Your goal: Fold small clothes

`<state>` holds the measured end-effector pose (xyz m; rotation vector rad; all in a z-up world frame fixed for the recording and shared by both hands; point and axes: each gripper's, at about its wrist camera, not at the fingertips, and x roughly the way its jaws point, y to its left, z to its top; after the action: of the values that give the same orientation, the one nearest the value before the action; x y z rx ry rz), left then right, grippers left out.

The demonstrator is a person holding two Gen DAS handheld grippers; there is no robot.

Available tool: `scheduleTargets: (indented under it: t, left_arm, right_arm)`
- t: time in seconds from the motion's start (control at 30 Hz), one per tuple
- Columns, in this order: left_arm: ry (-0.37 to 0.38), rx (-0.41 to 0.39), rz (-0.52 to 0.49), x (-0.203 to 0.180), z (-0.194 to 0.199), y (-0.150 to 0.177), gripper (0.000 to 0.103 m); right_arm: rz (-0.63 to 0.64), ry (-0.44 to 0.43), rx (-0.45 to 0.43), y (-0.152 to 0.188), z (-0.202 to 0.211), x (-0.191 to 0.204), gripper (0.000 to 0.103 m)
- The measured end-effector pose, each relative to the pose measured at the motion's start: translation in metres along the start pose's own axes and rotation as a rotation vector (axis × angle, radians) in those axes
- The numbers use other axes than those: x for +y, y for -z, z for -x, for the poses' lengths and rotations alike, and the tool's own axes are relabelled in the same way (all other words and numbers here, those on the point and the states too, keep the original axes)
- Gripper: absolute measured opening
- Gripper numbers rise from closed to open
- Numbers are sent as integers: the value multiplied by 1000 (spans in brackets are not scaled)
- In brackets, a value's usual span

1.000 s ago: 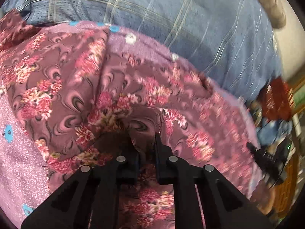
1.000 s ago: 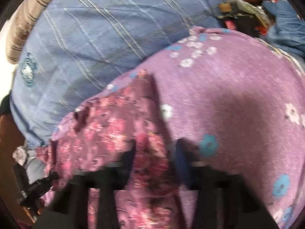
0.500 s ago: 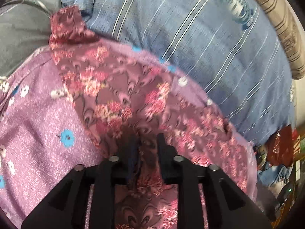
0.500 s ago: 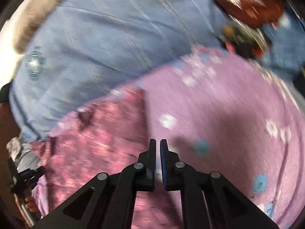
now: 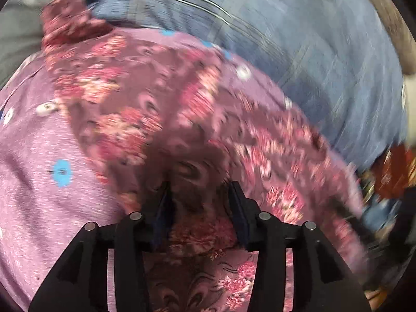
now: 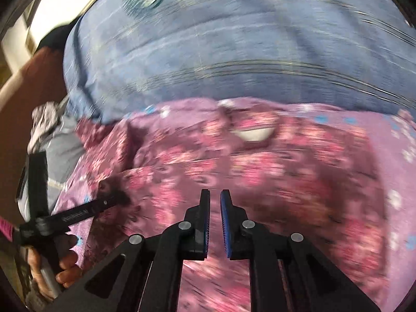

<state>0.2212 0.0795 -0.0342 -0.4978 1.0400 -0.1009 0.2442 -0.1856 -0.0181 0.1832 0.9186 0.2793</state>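
The floral garment [image 5: 145, 109], maroon with pink flower clusters, lies spread on a lilac bedsheet [image 5: 39, 182] dotted with small blue and white flowers, its cloth bunched into a low ridge near the middle. In the left wrist view the left tongs [image 5: 200, 202] are part-way spread and opening, with a rumpled fold of the garment lying in the gap between the two fingers; the pads no longer look pressed onto it, though blur makes the contact hard to judge. In the right wrist view the right tongs [image 6: 214, 215] stand nearly pressed together with a thin slit between the blue pads, opening slightly, and nothing is pinched in them; they hang above the near part of the garment. From the same view the left tongs appear at the garment's left edge, a hand [image 6: 56, 262] gripping their handle. A pale oval patch [image 6: 253, 134] shows on the garment near its far edge. Beyond that far edge a blue checked pillow [image 6: 234, 46] runs along the whole width. To the garment's right in the right wrist view lies a broad bare stretch of bedsheet; to its left the bedsheet ends close by, where grey fabric [image 6: 65, 140] hangs. The frames are motion-blurred, so fine creases cannot be made out.
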Motion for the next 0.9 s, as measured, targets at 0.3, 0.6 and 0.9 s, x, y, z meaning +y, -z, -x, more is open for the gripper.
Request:
scheduleTargets:
  t: [0.3,0.6,0.9]
  left_arm:
    - [-208,-104,140,115,47,-93,50]
    - [-283,-109,213,188,20,-167,62]
    - [-386,-201,104,178,-19,-205,37]
  right_arm:
    - [104,-41,-19,37,-66,46,17]
    - [21,-142,-40,41,-60,26,17]
    - [-66,-246,-44,40,-62,11,17]
